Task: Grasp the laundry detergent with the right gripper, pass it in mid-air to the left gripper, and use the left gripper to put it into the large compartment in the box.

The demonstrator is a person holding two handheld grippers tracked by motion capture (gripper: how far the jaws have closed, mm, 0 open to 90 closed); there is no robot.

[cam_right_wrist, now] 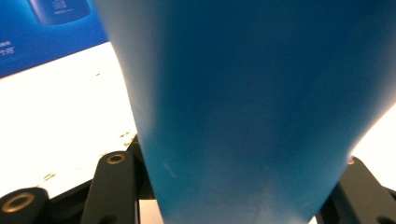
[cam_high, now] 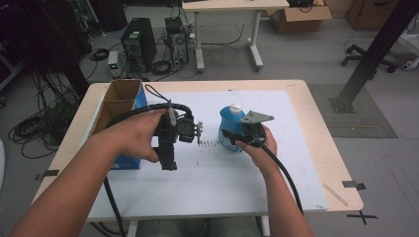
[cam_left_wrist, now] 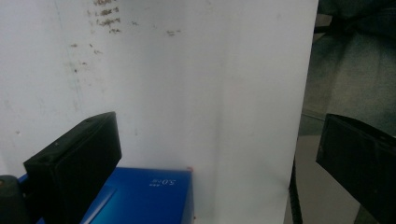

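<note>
A blue bottle (cam_high: 230, 129) with a white cap stands upright near the middle of the white sheet (cam_high: 207, 182). My right gripper (cam_high: 237, 138) comes at it from the right and is shut on its body. In the right gripper view the blue bottle (cam_right_wrist: 252, 93) sits squeezed between both jaws of the right gripper (cam_right_wrist: 236, 191). My left gripper (cam_high: 168, 160) is held above the sheet to the bottle's left, by the box, its jaws pointing toward the near edge. In the left gripper view the left gripper (cam_left_wrist: 219, 140) stands open, nothing between its jaws.
An open cardboard box with a blue side (cam_high: 121, 106) sits at the table's left; the same blue box (cam_left_wrist: 144, 196) lies just below the left jaw. The sheet's edge (cam_left_wrist: 303, 116) is near the left gripper. Dark specks (cam_high: 210, 143) mark the sheet left of the bottle.
</note>
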